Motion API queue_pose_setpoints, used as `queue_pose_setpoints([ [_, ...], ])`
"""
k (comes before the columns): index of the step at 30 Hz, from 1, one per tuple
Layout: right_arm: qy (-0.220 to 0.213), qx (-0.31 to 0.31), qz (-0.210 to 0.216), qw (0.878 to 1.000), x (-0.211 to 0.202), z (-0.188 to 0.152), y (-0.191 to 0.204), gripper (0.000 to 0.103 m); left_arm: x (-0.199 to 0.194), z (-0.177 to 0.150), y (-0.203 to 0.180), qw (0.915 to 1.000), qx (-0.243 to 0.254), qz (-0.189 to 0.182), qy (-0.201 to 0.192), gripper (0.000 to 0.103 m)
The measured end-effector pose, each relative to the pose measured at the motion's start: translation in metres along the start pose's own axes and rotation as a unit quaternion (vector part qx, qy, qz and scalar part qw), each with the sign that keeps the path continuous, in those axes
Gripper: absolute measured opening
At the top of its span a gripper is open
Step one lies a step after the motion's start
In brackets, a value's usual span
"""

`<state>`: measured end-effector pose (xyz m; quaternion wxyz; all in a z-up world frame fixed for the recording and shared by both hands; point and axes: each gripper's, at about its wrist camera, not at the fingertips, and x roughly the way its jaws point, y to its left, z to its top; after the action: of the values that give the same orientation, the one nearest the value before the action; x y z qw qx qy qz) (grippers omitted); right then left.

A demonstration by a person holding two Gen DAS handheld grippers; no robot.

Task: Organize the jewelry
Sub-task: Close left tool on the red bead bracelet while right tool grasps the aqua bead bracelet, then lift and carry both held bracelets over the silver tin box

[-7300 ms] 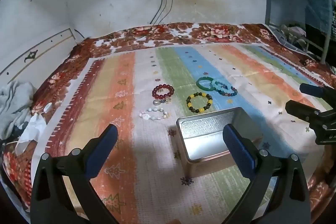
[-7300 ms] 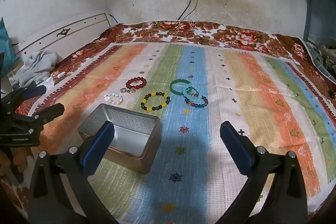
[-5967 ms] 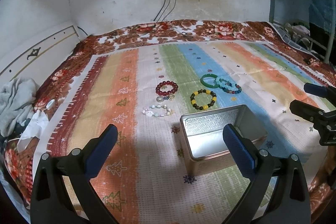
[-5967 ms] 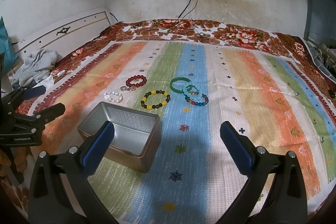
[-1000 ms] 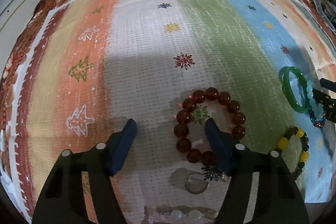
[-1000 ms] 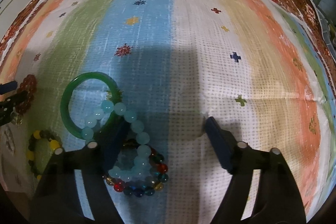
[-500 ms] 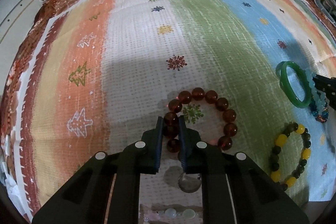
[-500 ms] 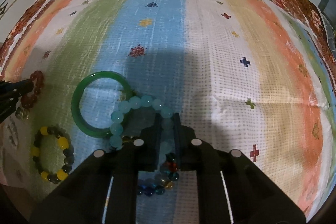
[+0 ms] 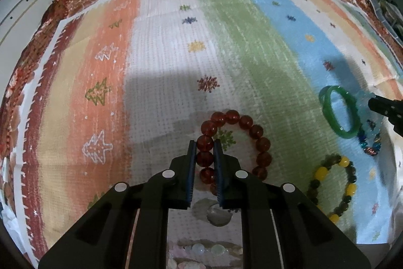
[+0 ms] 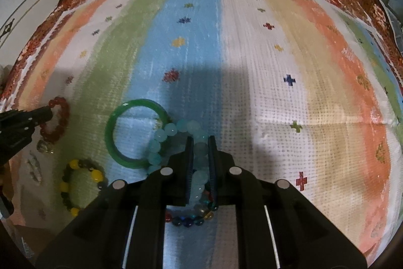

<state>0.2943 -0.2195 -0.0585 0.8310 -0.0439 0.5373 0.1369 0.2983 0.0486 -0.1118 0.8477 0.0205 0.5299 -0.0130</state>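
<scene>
My left gripper [image 9: 204, 150] is shut on the left side of the dark red bead bracelet [image 9: 254, 130], which lies on the striped bedspread. My right gripper [image 10: 200, 146] is shut on the pale aqua bead bracelet [image 10: 173, 129], which overlaps the green jade bangle [image 10: 113, 140] and a multicoloured bead bracelet [image 10: 187, 221]. A yellow and dark bead bracelet [image 10: 75, 179] lies to the left of the bangle. In the left wrist view the bangle [image 9: 327, 105] and the yellow bracelet [image 9: 348, 175] lie at the right, and the right gripper's tip [image 9: 382, 106] shows there.
A small clear-stone piece [image 9: 218, 214] and a pale bead bracelet [image 9: 201, 248] lie under my left gripper. The left gripper's tip [image 10: 37, 115] shows at the left in the right wrist view. The bedspread [image 10: 277, 67] spreads wide beyond the jewelry.
Both grippers came down over the jewelry and closed, the left on the red bracelet, the right on the aqua bracelet. In the last half second both stay shut and shift slightly.
</scene>
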Motion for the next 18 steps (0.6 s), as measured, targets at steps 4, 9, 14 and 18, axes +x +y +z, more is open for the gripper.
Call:
queue_pose_setpoints([
  [4, -0.014, -0.01, -0.003, 1.0, -0.014, 0.002, 0.006, 0.013, -0.018, 0.001, -0.003, 0.9996, -0.002, 0.004, -0.028, 0.013],
  [9, -0.037, -0.011, 0.006, 0.999, -0.035, 0.002, 0.012, 0.013, -0.044, 0.002, -0.008, 0.9982, -0.007, 0.002, -0.059, 0.013],
  [14, -0.052, -0.013, 0.005, 0.999, -0.054, -0.001, 0.017, 0.013, -0.063, -0.003, -0.009, 0.9971, -0.007, 0.003, -0.075, 0.013],
  [18, -0.063, -0.012, 0.009, 0.998, -0.07, -0.003, 0.019, 0.013, -0.082, -0.007, -0.008, 0.9955, -0.012, 0.001, -0.094, 0.013],
])
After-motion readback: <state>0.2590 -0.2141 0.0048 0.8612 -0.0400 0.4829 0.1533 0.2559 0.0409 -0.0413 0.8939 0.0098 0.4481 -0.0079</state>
